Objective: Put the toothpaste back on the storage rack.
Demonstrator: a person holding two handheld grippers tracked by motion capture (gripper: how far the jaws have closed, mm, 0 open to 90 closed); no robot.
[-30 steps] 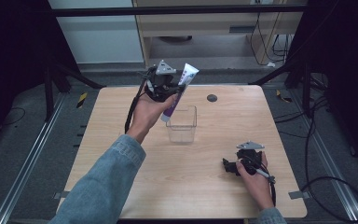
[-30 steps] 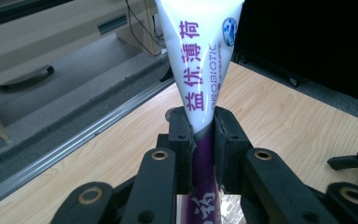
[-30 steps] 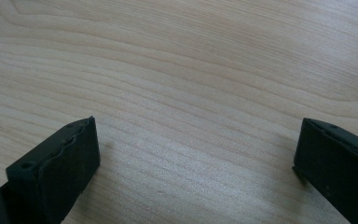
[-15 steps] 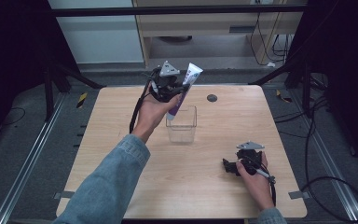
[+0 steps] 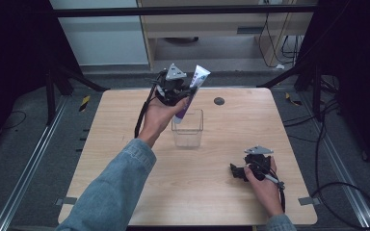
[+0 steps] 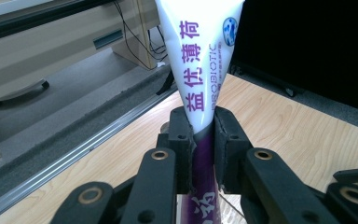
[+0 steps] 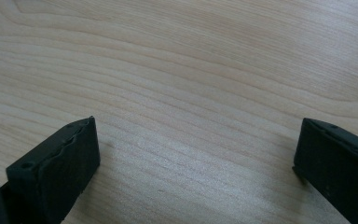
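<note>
A pale wood counter [image 5: 125, 115] stands on a grey floor [image 5: 24, 159]. At 12 o'clock beyond it sits a beige cabinet [image 5: 207, 21] with cables [image 5: 279, 43] hanging at its right end. Metal rails [image 5: 26, 171] run along the floor at 9 and 3 o'clock. Dark curtains [image 5: 9, 48] close both sides.

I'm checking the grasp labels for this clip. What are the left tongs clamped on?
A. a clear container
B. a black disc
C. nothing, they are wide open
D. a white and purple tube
D: in the left gripper view the left tongs press from both sides on the white and purple tube, and the high view shows it held tilted above the clear container.
</note>
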